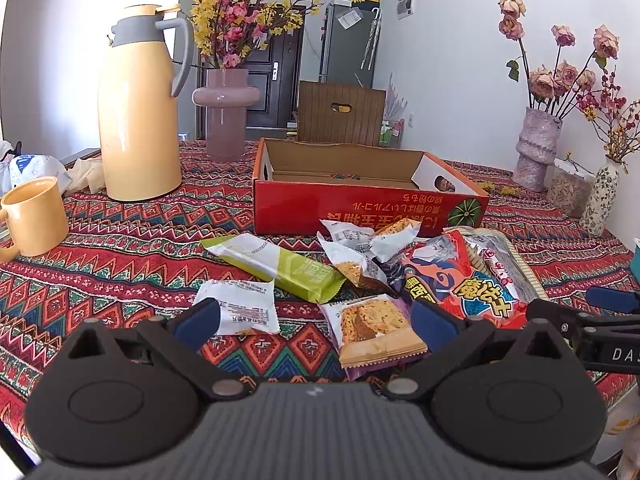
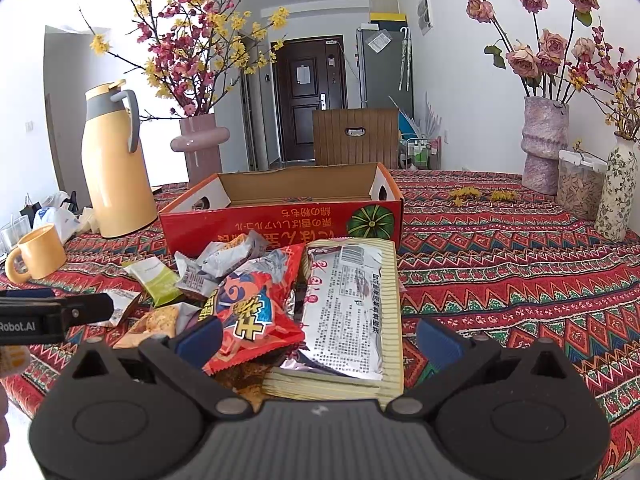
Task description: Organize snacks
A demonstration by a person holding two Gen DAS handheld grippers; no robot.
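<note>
On the worktop (image 1: 120, 264): we saw the snacks lying loose in a heap on the patterned cloth, just in front of the red box (image 1: 360, 208).
Box: it stood open at the top, and as far as either view let us see inside, it looked empty of snacks.
Snacks: the green bar (image 1: 280, 266), the white packet (image 1: 244, 312), the cake slice packet (image 1: 374, 330), the red bag (image 2: 256, 312) and the big silver packet (image 2: 348, 316) all lay outside the box, several overlapping.
Left gripper (image 1: 316, 320): its fingers were spread wide and held nothing; the cake slice packet lay between them, whether touched we could not tell.
Right gripper (image 2: 320, 336): its fingers were also spread and empty, hovering near the red bag and the silver packet.
Progress: we judged the task barely begun, since nothing visible had reached the box.
Left to do: every packet we could see, probably one at a time into the box.
Bystanders: the yellow jug (image 1: 138, 120) and mug (image 1: 36, 216) stood well apart.
</note>
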